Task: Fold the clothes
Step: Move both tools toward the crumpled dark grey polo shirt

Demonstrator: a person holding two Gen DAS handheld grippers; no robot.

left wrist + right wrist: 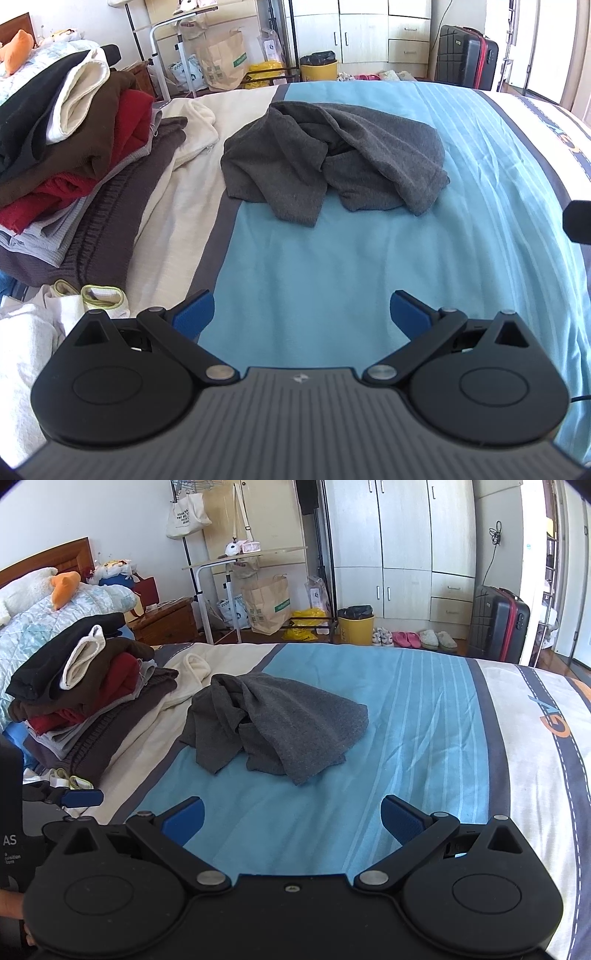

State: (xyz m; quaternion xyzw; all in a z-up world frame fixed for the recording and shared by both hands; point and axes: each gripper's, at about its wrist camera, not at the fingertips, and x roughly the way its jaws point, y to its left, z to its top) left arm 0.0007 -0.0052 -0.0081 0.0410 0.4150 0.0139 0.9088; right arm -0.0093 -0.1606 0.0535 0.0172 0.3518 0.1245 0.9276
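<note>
1. The left gripper point(302, 314) hovers over the light blue striped bedspread point(369, 280), its blue-padded fingers point(194, 314) spread wide with nothing between them.
2. The right gripper point(291, 819) hangs likewise above the bedspread point(424, 716), fingers point(402, 821) wide apart and holding nothing.
3. The crumpled dark grey knit garment point(332, 162) lies in a heap on the blue part of the bedspread, ahead of both grippers and well apart from them (in the right wrist view it sits slightly left of centre point(277, 720)).
4. To the left of it stands a stack of folded clothes in black, cream, brown, red and grey point(74, 158), resting on the cream part of the bedding point(184, 221).
5. Beyond the bed are a yellow bin with a black liner point(356, 626) and a black-and-red hard suitcase point(498, 624) by the pale wardrobe point(406, 546).
</note>
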